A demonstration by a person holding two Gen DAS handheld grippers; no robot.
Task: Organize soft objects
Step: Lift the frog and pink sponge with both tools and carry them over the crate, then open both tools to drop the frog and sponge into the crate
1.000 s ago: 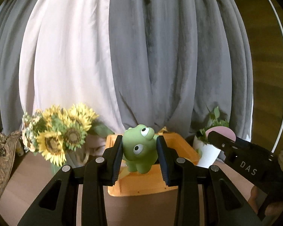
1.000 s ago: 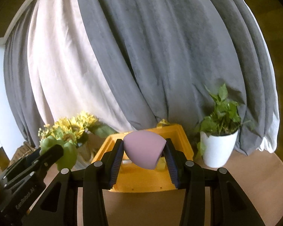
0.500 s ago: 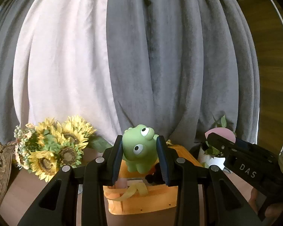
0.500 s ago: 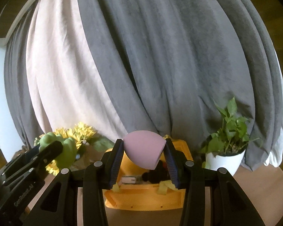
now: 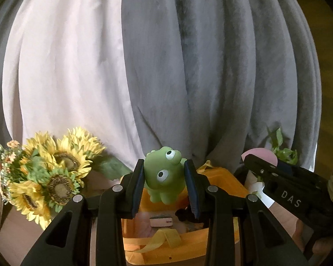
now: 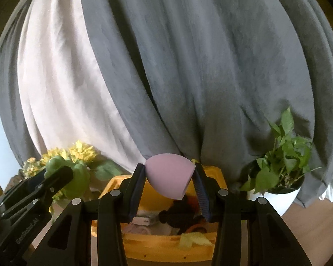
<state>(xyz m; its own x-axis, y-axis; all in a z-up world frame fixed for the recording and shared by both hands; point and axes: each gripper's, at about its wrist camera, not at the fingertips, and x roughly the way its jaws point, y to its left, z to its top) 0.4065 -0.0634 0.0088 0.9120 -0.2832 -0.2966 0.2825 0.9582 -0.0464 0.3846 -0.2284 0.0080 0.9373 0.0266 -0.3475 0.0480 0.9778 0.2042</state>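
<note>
left gripper (image 5: 164, 182) pinches green frog toy (image 5: 164, 178) over yellow bin (image 5: 219, 177) | right gripper (image 6: 169, 182) clamps pink sponge (image 6: 168, 178) above bin's near rim | bin part full, contents blurry, perhaps dark toy | flanks: sunflowers (image 5: 46, 173) left, potted plant (image 6: 282, 168) right | curtain (image 6: 188, 66) close behind

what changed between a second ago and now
Both claws carried their loads closer to the orange box, which now looms larger, its contents showing. The left claw still grips the green frog toy; the right claw still grips the pink sponge. Nothing was let go.
</note>
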